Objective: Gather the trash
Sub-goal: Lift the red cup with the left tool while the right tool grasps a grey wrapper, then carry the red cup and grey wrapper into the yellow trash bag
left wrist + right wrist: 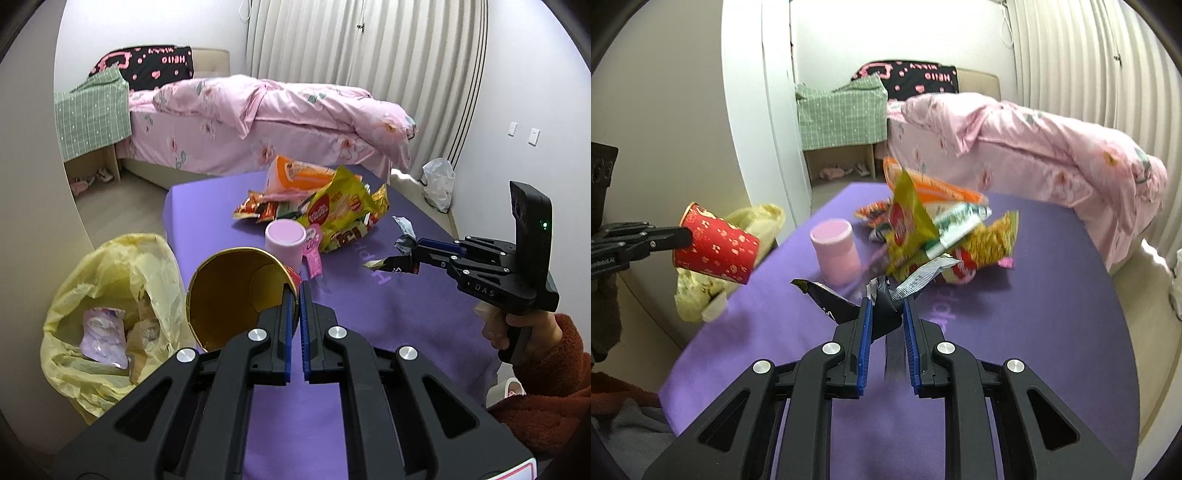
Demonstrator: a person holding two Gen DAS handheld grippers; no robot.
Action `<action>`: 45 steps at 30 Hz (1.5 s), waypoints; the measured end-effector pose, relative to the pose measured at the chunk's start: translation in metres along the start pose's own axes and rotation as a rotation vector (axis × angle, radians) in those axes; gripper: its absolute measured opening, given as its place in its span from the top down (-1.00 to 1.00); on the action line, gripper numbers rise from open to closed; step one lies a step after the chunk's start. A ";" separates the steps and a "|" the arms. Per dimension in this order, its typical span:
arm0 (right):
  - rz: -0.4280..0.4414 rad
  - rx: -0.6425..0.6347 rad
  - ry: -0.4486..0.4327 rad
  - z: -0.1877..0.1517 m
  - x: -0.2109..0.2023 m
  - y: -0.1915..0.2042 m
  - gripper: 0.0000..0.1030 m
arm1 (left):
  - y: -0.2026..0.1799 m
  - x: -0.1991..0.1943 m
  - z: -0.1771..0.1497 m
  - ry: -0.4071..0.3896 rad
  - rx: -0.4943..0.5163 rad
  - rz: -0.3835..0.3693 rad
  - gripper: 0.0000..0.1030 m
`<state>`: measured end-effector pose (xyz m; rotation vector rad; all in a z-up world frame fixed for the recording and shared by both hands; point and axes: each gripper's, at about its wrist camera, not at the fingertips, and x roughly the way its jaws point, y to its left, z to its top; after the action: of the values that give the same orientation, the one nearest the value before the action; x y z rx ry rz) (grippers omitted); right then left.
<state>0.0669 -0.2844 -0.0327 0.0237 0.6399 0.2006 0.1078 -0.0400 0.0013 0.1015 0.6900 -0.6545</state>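
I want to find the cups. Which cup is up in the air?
The red paper cup with the gold inside, pinched at its rim by the left claw. The pink cup stands on the purple table.

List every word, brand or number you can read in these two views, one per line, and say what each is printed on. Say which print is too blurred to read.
"HELLO": pink letters, seen upside down, on the black pillow on the bed.
"DAS": on the body of the right tongs.
Purple table cover: pale lettering, not readable.
Yellow snack bag: red logo, too blurred to read.
Red paper cup: gold marks, not readable.
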 end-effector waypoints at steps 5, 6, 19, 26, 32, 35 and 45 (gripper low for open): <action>0.014 -0.014 -0.057 0.016 -0.015 0.011 0.66 | -0.001 -0.017 0.004 -0.046 0.004 0.012 0.93; 0.018 -0.019 -0.068 0.020 -0.017 0.015 0.66 | 0.001 -0.020 0.006 -0.055 0.001 0.016 0.93; 0.063 -0.082 -0.131 0.058 -0.018 0.063 0.66 | 0.075 -0.047 0.004 -0.117 -0.159 0.137 0.93; 0.082 -0.108 -0.105 0.069 0.005 0.083 0.66 | 0.142 -0.052 -0.019 -0.091 -0.299 0.234 0.93; 0.075 -0.101 -0.101 0.083 0.032 0.100 0.66 | 0.178 -0.028 -0.050 0.002 -0.373 0.259 0.93; 0.070 -0.101 -0.088 0.088 0.048 0.109 0.66 | 0.195 -0.009 -0.060 0.041 -0.420 0.253 0.93; 0.058 -0.102 -0.085 0.091 0.066 0.118 0.66 | 0.195 0.030 -0.068 0.134 -0.428 0.249 0.68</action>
<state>0.1511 -0.1520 0.0111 -0.0471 0.5437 0.2867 0.2025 0.1196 -0.0938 -0.1644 0.9167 -0.2535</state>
